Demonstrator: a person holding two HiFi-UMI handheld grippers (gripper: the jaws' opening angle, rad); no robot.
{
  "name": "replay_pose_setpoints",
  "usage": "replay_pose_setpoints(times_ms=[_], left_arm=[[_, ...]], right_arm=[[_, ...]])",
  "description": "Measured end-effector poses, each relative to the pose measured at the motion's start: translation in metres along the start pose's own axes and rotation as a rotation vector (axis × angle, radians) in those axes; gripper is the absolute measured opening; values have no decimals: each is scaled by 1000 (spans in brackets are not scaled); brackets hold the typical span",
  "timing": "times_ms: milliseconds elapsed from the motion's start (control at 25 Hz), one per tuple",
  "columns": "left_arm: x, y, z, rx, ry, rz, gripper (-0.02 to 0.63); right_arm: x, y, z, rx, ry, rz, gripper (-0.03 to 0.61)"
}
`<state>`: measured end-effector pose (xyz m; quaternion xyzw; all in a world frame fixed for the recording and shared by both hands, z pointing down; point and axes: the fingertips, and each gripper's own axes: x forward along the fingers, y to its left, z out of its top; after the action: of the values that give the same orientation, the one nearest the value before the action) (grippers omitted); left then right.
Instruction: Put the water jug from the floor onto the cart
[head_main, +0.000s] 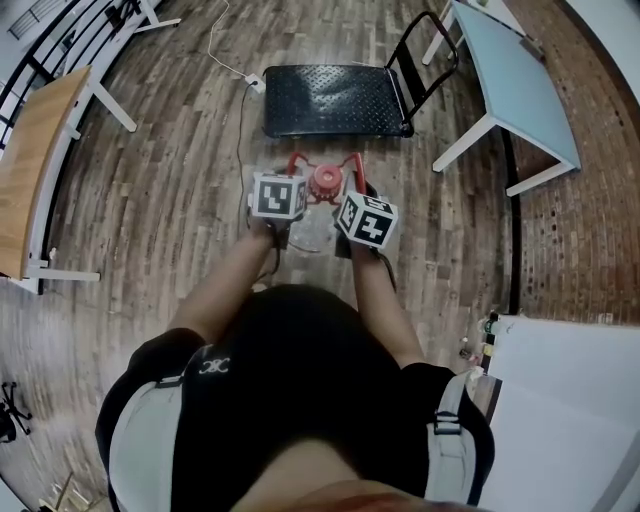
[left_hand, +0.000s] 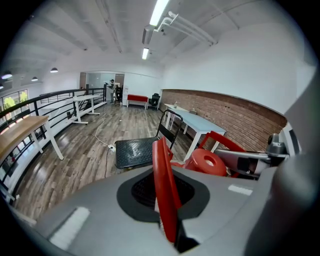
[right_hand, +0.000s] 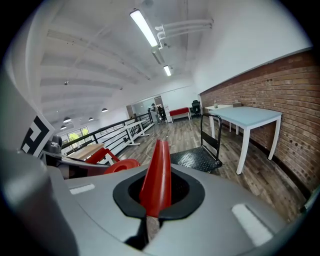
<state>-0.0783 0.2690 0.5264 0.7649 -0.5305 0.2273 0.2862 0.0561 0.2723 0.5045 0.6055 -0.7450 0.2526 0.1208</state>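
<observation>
The water jug shows only its red cap (head_main: 324, 180) (left_hand: 207, 162) (right_hand: 121, 164) and a red carrying frame; its body is hidden beneath my grippers, and I cannot tell whether it rests on the floor. My left gripper (head_main: 295, 168) (left_hand: 165, 200) is shut on the left red handle bar (left_hand: 162, 180). On the other side, my right gripper (head_main: 352, 178) (right_hand: 156, 197) is shut on the right red handle bar (right_hand: 158, 172). The black platform cart (head_main: 335, 100) (left_hand: 132, 150) (right_hand: 197, 159) stands on the wood floor just beyond the jug, with its push handle (head_main: 425, 60) upright at the right end.
A light blue table on white legs (head_main: 520, 80) stands right of the cart. A wooden desk (head_main: 40, 150) and a railing lie to the left. A white power strip with its cable (head_main: 255, 82) sits at the cart's left corner. A white surface (head_main: 570, 400) is at lower right.
</observation>
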Motion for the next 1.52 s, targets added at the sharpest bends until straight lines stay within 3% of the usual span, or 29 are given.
replay_pose_setpoints(times_ms=[600, 1160, 1520], left_arm=[[11, -43, 31, -69, -82, 76, 11], [62, -51, 33, -59, -16, 52, 14], [111, -33, 62, -51, 7, 26, 14]], right_arm=[[1, -37, 36, -99, -11, 123, 15], [37, -71, 29, -74, 50, 100, 15], [88, -81, 42, -59, 77, 84, 15]])
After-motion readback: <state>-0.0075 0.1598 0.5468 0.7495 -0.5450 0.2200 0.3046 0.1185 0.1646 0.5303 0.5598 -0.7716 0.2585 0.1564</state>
